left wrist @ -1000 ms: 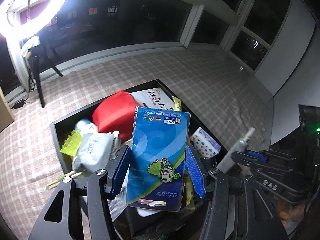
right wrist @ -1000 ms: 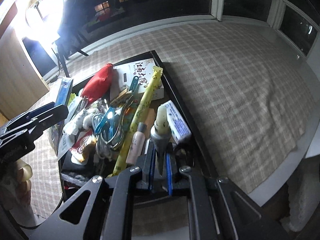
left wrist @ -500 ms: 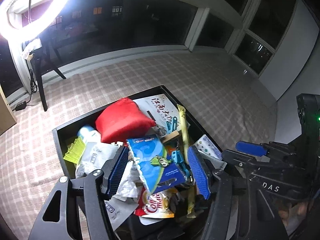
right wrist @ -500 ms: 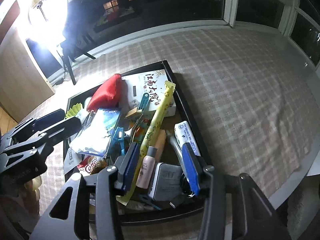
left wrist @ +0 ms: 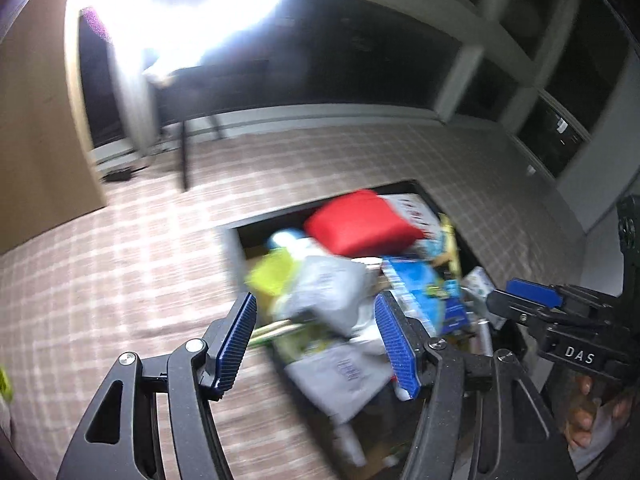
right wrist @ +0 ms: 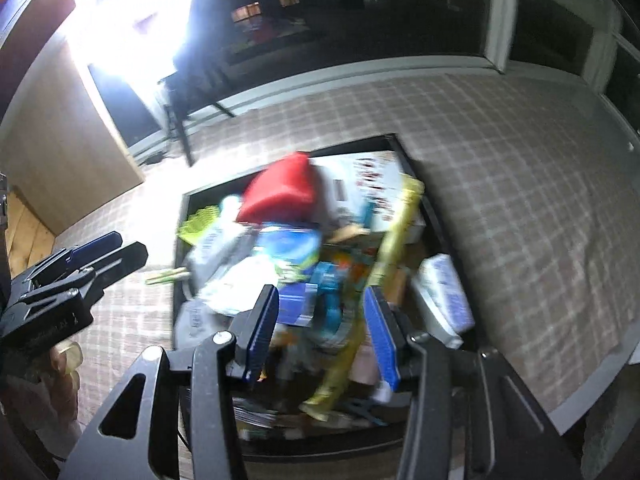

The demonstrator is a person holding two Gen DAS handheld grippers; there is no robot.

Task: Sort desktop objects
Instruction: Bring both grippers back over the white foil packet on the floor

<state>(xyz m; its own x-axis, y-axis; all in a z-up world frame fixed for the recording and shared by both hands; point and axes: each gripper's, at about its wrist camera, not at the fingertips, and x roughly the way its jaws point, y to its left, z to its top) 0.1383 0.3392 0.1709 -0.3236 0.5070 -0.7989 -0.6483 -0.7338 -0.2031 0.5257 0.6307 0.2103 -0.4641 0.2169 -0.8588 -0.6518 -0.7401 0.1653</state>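
Note:
A black tray on the checked tablecloth is piled with objects: a red pouch, a blue cartoon packet, a long yellow sachet, a white printed box, a tissue pack and a grey-white bag. Both views are motion-blurred. My left gripper is open and empty above the tray's left near corner. My right gripper is open and empty over the tray's near end.
A bright ring light on a stand glares at the back left. A wooden cabinet stands left. Dark windows line the back. The checked cloth spreads around the tray; the table edge runs at the right.
My left gripper let go of the blue packet, which now lies in the tray, and swung left. My right gripper released the tube, opened and pulled back. Both views have blurred.

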